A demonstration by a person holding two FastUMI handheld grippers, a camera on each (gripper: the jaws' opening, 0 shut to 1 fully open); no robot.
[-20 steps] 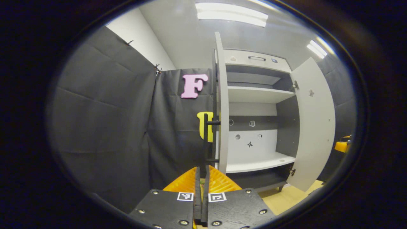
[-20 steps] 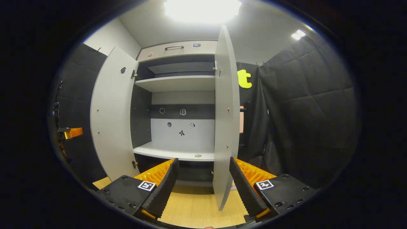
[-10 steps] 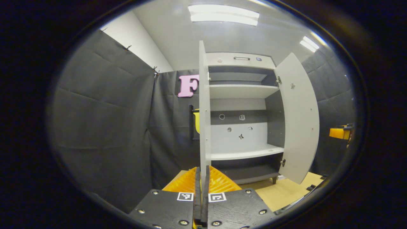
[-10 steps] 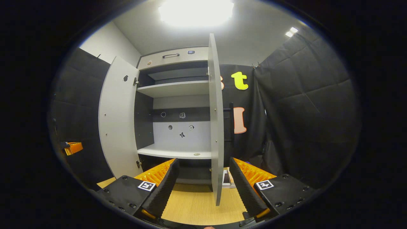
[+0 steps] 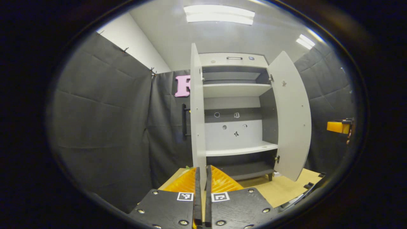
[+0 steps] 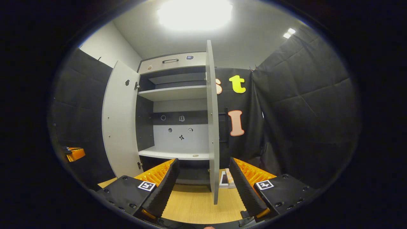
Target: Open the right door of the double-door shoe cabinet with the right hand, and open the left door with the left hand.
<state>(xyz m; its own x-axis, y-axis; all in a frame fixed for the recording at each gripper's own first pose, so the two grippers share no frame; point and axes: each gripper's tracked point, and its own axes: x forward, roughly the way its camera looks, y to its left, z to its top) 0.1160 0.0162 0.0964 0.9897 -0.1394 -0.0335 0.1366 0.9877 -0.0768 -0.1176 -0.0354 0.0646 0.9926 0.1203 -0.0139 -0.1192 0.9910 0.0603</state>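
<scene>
The grey double-door shoe cabinet [image 5: 235, 95] has both doors swung out. The left door [image 5: 197, 121] is edge-on to me, its black handle [image 5: 184, 121] on the outer side. My left gripper [image 5: 202, 190] is low in front of that door's edge, fingers together but for a thin slit, holding nothing. In the right gripper view the right door [image 6: 213, 127] is edge-on, with its black handle [image 6: 226, 127] behind. My right gripper [image 6: 203, 187] is open, short of the door's bottom corner and not touching it. The shelves are bare.
Black cloth walls close in on both sides. The floor [image 6: 197, 203] is pale wood. A small flat box [image 6: 225, 178] lies on the floor beside the right door. The top drawer [image 5: 234, 58] is closed. The other gripper's orange body [image 5: 338, 126] shows at far right.
One second ago my left gripper was shut on the left door's handle; it has let go and drawn back. The right gripper has also backed away, staying open. Both doors stay open.
</scene>
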